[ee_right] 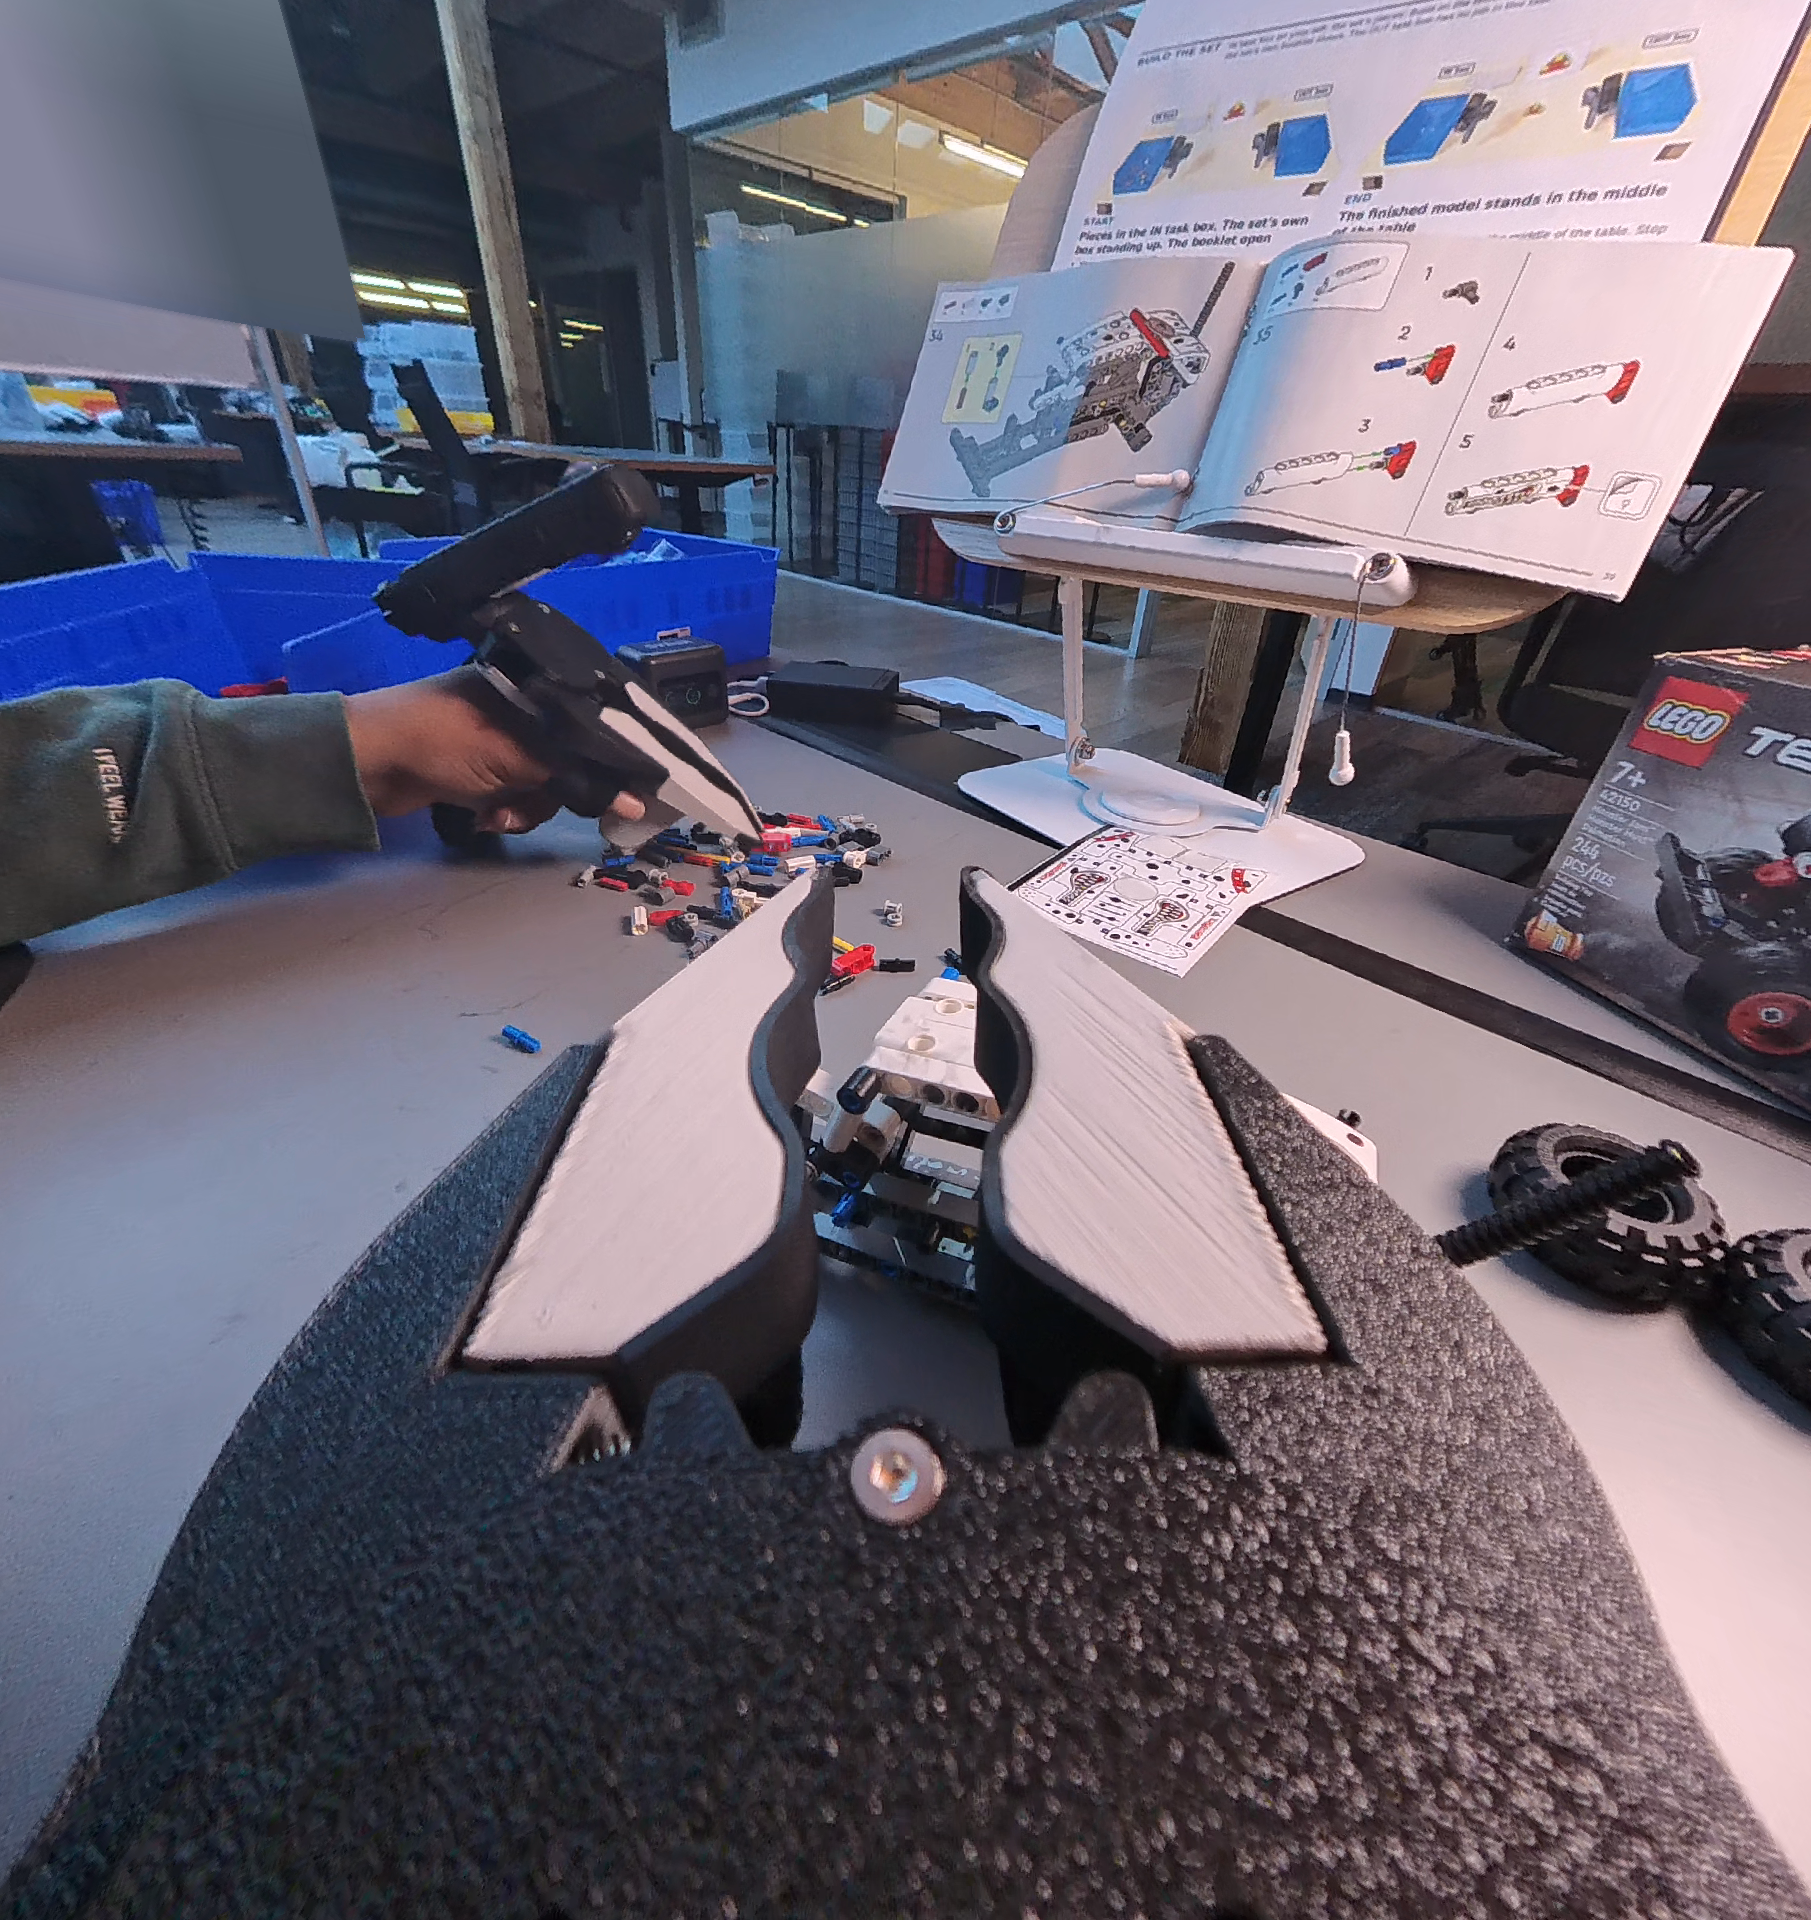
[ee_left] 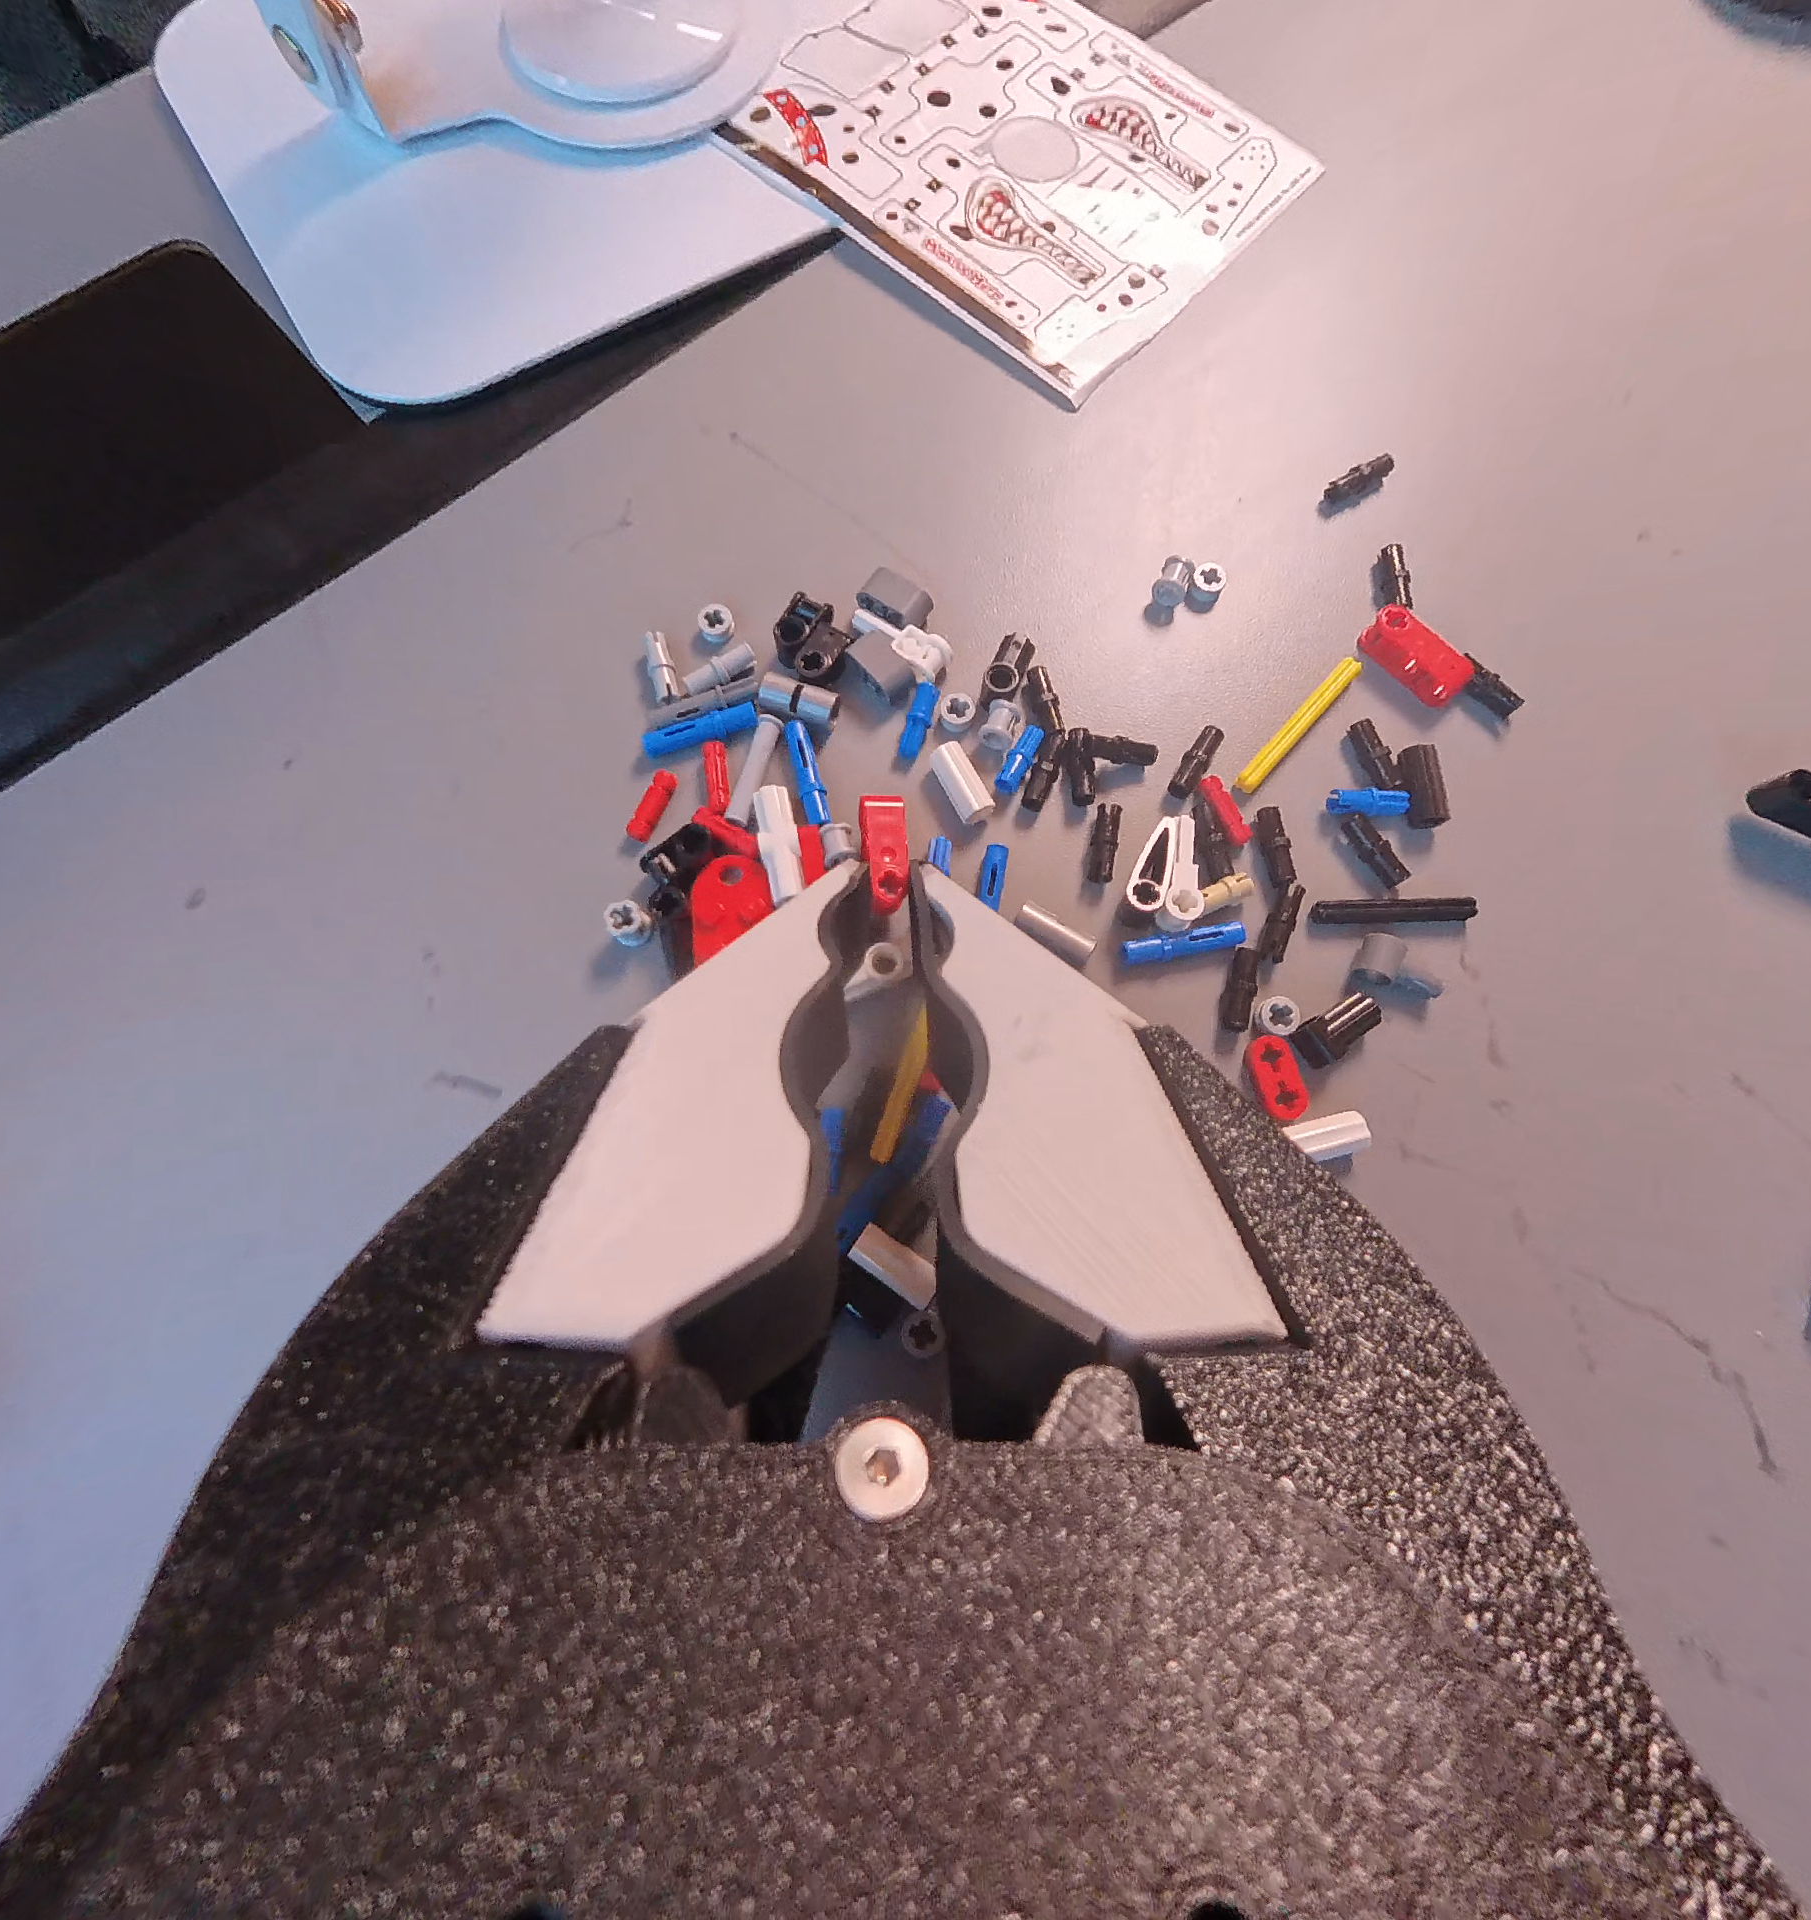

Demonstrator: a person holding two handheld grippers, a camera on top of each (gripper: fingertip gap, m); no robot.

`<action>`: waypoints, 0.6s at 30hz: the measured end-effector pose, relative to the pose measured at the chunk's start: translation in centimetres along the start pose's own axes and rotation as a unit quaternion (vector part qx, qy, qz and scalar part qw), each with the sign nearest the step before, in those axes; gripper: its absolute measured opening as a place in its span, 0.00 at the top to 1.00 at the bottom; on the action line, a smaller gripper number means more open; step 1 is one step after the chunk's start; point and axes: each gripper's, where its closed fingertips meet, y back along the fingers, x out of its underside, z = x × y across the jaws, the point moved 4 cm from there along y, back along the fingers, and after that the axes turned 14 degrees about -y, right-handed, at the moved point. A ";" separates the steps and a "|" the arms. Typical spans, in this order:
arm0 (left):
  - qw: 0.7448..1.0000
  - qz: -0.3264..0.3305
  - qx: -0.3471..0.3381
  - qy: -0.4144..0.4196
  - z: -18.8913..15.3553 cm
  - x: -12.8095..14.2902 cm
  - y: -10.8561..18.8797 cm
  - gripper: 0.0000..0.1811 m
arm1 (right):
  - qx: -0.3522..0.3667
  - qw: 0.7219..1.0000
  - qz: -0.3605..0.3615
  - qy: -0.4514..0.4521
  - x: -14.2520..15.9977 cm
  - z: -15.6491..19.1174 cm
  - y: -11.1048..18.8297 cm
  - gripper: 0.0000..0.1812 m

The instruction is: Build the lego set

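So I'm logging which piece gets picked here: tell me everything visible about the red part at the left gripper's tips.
The small red connector is glossy plastic, short and elongated, with a round hole near its pinched end. It sits between the fingertips of the left gripper, which is shut on it, pointing away from the camera above the scattered parts pile on the grey table.

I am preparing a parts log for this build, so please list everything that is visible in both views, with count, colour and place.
Small loose plastic pieces: many, black, blue, red, grey, white, yellow; scattered mid-table.
Small red connector piece: one, red; pinched at the left gripper's tips.
Half-built white and grey model: one; on the table under the right gripper.
Knobbly black rubber tyres: two; table's right side.
White sticker sheet: one; by the stand's base.
Open instruction booklet: one, white; on a white stand.
Printed set box: one, dark; far right.
Blue plastic bins: several; behind the table.
Grey table: one.
Left gripper: shut.
Right gripper: open.
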 end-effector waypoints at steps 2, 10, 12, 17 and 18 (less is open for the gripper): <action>1.000 -0.018 -0.001 0.013 0.2 -0.5 0.5 0.96 | 0.001 1.000 0.001 0.001 0.0 0.0 0.0 0.87; 0.971 -0.168 0.140 0.091 -3.4 -4.2 4.8 0.96 | 0.002 1.000 0.006 0.012 0.2 0.1 -0.1 0.87; 0.964 -0.176 0.191 0.060 -6.8 -4.3 6.2 0.96 | 0.002 1.000 0.007 0.021 0.1 0.3 0.0 0.87; 0.959 -0.118 0.247 -0.070 -15.6 -1.7 7.2 0.96 | 0.001 1.000 0.010 0.030 0.2 0.5 0.0 0.87; 0.959 -0.105 0.247 -0.089 -16.7 -1.1 7.1 0.96 | 0.001 0.999 0.011 0.031 0.2 0.6 -0.1 0.87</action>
